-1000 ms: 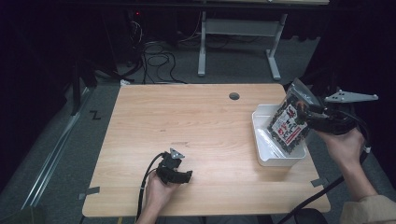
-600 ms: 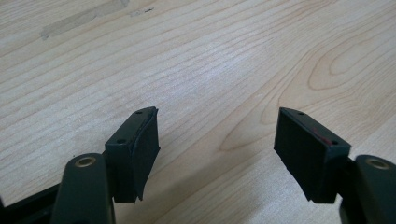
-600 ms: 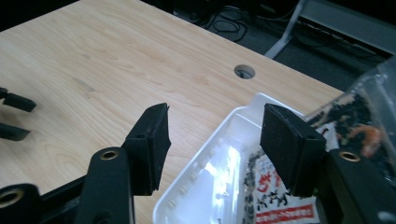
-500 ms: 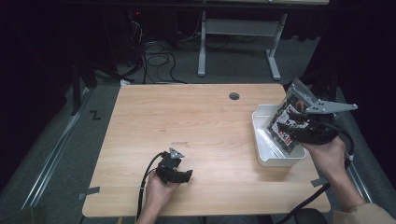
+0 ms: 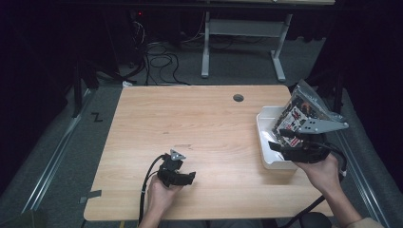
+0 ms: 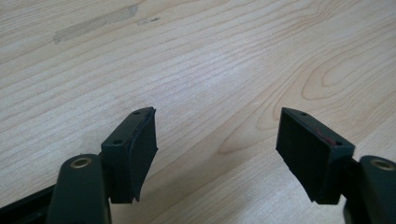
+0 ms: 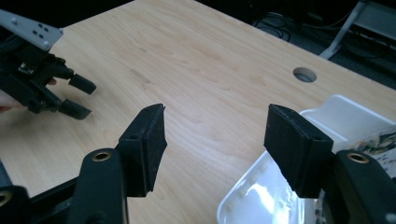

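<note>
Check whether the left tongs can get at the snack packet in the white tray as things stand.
Probably not without a long move. The left tongs rest open near the table's front edge, while the snack packet leans in the white tray at the far right, with the right tongs and hand crowding that side.

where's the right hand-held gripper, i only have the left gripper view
observer: The right hand-held gripper is at the right edge of the table, over a white tray.
operator: anything in that tray
observer: A printed packet leans upright in it, close beside the gripper.
operator: is the right one gripping it
observer: No. Its jaws have just been opening and stand apart with nothing between them.
</note>
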A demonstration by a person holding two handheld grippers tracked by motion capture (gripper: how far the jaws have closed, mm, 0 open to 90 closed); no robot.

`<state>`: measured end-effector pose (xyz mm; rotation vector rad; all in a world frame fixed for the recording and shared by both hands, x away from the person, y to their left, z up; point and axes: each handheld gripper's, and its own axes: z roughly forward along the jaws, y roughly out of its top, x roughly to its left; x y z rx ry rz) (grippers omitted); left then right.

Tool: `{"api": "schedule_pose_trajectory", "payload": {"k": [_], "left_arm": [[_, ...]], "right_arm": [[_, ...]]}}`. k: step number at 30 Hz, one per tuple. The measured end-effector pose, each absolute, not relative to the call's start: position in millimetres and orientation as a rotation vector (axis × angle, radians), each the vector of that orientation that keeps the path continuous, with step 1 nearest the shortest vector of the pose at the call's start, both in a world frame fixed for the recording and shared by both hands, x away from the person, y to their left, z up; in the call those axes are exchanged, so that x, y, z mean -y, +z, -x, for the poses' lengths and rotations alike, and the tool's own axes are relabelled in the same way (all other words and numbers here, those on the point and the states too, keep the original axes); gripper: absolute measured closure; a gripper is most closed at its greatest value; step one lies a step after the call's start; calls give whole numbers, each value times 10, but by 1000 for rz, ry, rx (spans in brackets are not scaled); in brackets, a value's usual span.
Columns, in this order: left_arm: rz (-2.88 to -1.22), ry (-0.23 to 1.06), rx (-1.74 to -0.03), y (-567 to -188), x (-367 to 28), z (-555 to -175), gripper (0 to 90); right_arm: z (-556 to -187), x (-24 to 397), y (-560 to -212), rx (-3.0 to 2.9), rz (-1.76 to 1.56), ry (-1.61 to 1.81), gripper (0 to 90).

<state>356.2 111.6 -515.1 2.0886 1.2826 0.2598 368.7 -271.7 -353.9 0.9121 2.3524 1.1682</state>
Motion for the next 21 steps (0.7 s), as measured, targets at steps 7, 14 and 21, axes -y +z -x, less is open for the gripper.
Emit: {"api": "schedule_pose_trajectory", "payload": {"k": [7, 14, 21], "left_arm": [[-2103, 270, -1280, -5154, -1112, -3562, 290], [-2107, 278, -1278, -5156, -1117, -3563, 291], [-2102, 296, -1263, -5146, -1119, -3550, 301]], "right_arm": [[-3589, 2712, -3663, -2366, -921, 1221, 384], [-3502, 2656, -3839, -2412, -922, 1228, 384], [-3458, 2570, -4014, -2449, -908, 1214, 379]]}}
